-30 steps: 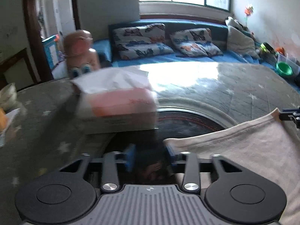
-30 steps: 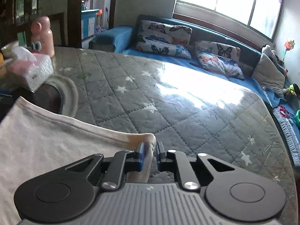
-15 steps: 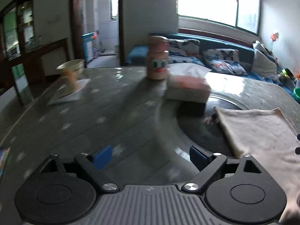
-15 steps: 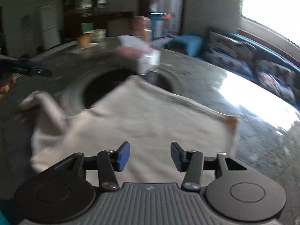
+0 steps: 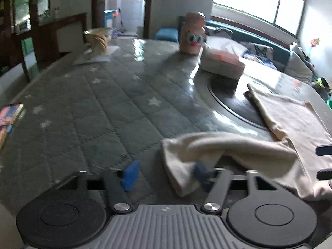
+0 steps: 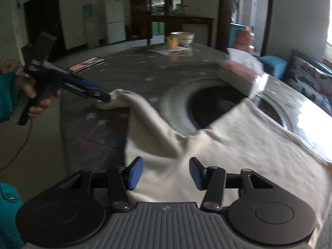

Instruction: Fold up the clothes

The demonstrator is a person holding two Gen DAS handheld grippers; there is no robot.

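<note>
A cream T-shirt (image 6: 238, 151) lies spread on the grey quilted round table (image 5: 93, 112), its sleeve (image 5: 207, 151) stretched toward the left. My left gripper (image 5: 164, 175) is open, its blue pads either side of the sleeve's end; the right pad is partly under the cloth. In the right wrist view the left gripper (image 6: 105, 98) touches the sleeve tip (image 6: 120, 99). My right gripper (image 6: 166, 173) is open and empty, just above the shirt's near body. Its fingertips (image 5: 325, 161) show at the right edge of the left wrist view.
A tissue box (image 5: 222, 62) and a pink cartoon bottle (image 5: 193, 35) stand by the dark turntable (image 5: 234, 99). A bowl and a cup on paper (image 5: 97, 39) are at the far side. A book (image 5: 10, 116) lies at the left edge. A blue sofa (image 5: 259, 43) stands behind.
Both grippers let go of the shirt's corners and opened. The left one swung left and came down at the sleeve end. The right one turned to face over the shirt body.
</note>
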